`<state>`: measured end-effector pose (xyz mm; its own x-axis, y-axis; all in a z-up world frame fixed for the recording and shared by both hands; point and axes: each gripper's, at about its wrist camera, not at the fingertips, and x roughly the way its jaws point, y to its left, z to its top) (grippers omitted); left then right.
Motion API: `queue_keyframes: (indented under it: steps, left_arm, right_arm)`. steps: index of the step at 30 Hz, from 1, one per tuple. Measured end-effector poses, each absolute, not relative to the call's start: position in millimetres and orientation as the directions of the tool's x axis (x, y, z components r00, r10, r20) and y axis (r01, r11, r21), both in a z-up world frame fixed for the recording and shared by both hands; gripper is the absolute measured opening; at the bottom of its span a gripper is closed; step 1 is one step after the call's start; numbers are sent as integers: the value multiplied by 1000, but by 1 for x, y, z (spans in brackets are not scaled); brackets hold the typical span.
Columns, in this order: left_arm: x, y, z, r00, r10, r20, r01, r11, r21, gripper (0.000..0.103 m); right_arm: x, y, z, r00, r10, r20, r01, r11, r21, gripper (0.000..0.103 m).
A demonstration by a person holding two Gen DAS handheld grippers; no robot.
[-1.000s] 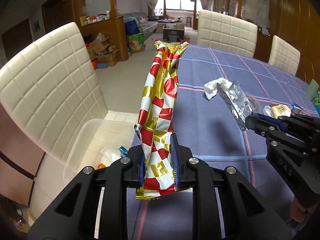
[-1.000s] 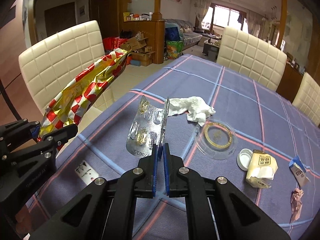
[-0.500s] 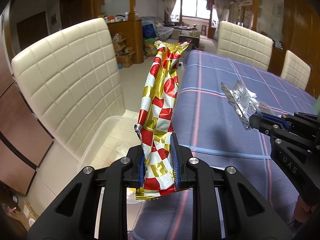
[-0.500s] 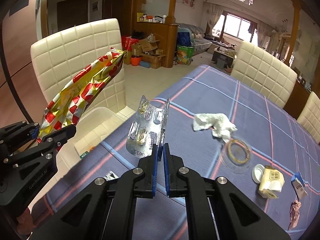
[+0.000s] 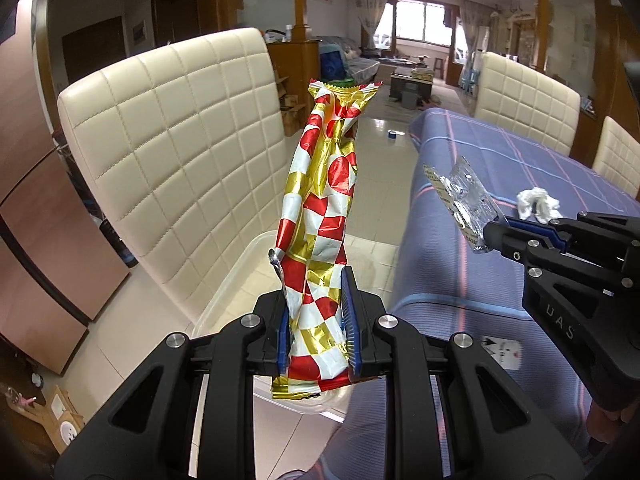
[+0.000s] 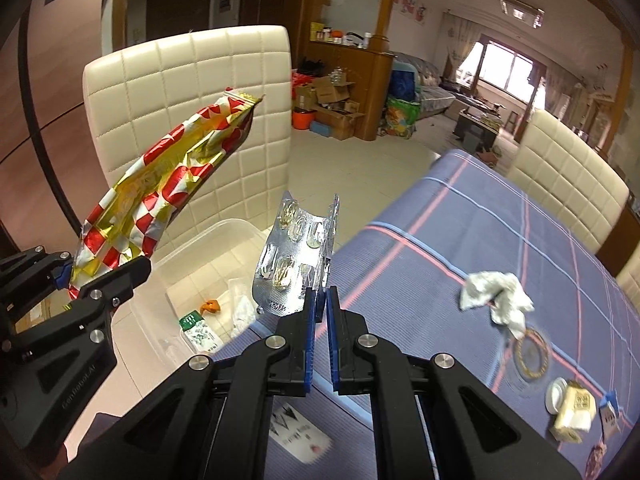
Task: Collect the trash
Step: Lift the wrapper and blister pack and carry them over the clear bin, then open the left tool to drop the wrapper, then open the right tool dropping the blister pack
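left gripper [image 5: 316, 320]: pinching the near end of the red-and-gold wrapper [image 5: 320, 216], which stands up from between its pads, above the clear bin [image 6: 208, 256].
clear bin: on the floor by the cream chair [image 5: 172, 152], left of the table [image 6: 460, 248]; scraps inside.
right gripper [image 6: 320, 312]: pressed onto the blister pack [image 6: 292, 256], which rises from its tips at the table's left edge.
tissue [image 6: 496, 296]: on the table, far right of the pack.
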<state>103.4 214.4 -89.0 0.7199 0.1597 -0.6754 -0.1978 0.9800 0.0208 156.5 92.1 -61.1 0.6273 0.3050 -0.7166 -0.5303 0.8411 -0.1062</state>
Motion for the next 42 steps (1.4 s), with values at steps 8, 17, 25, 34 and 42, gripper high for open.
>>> queue_keyframes:
  steps: [8,17,25,34,42]
  left_arm:
    - [113,234,-98,701,198,-685,-237,971,38,23]
    - [129,250,-107,677,233,-699,-275,960,53,23]
    - [138,256,-114,660,240,-712,-291,955,52,23]
    - [142,253,-114,658,247,-712,-292,954,62,23]
    - [143,260,-118,636,247,-731,-321,946,41,82]
  right_arm:
    - [173,115,-66,611,318,-725,-553,827,-103,6]
    - [192,136,-75,588,333,-737,-579,810,-96,6]
    - [204,145,-80,571,346,-745,-590,804,-80,6]
    - [207,145,-84,566,343,-750,-590,804,-77,6]
    - [205,145,-85,575,338,-745,-588,804,-89,6]
